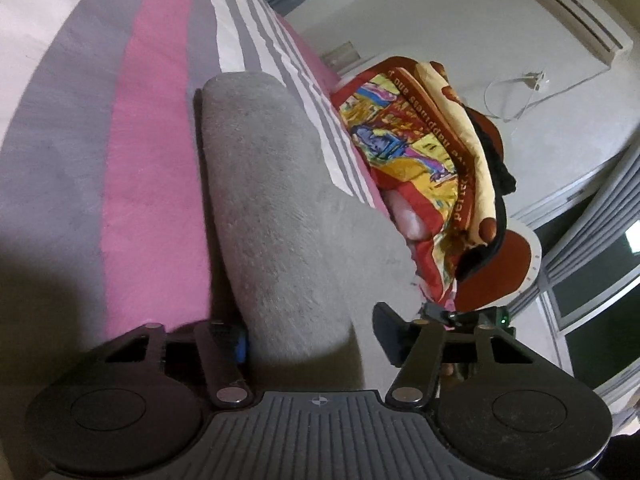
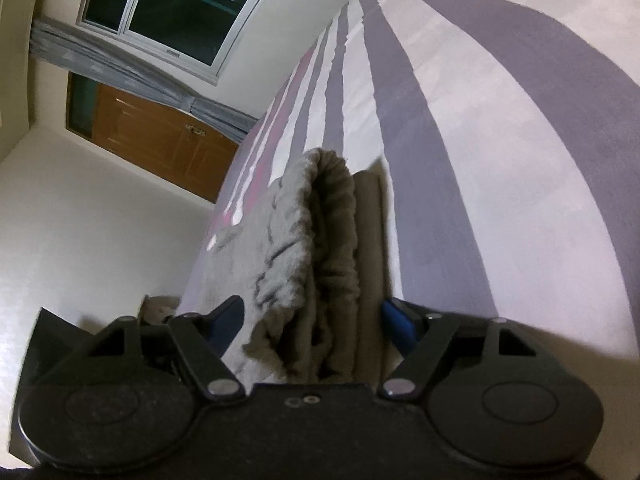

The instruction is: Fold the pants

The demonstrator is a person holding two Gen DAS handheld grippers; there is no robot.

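The grey pants (image 1: 280,208) lie folded in a long thick bundle on the striped bed sheet (image 1: 152,160). My left gripper (image 1: 312,334) straddles the near end of the bundle. Its left pad touches the cloth, while the right finger stands a little clear of it, so the jaws are open around the fabric. In the right wrist view the pants (image 2: 328,248) show their gathered waistband and stacked layers. The stack fills my right gripper (image 2: 314,316) from pad to pad, so it is shut on the fabric. Beyond it lies the bed sheet (image 2: 500,160).
A colourful blanket pile (image 1: 420,152) with dark clothes sits on the bed just past the pants. An air conditioner (image 1: 576,12) hangs on the wall behind. A window (image 2: 180,8), grey curtains (image 2: 120,68) and a wooden door (image 2: 160,144) stand beyond the bed's edge.
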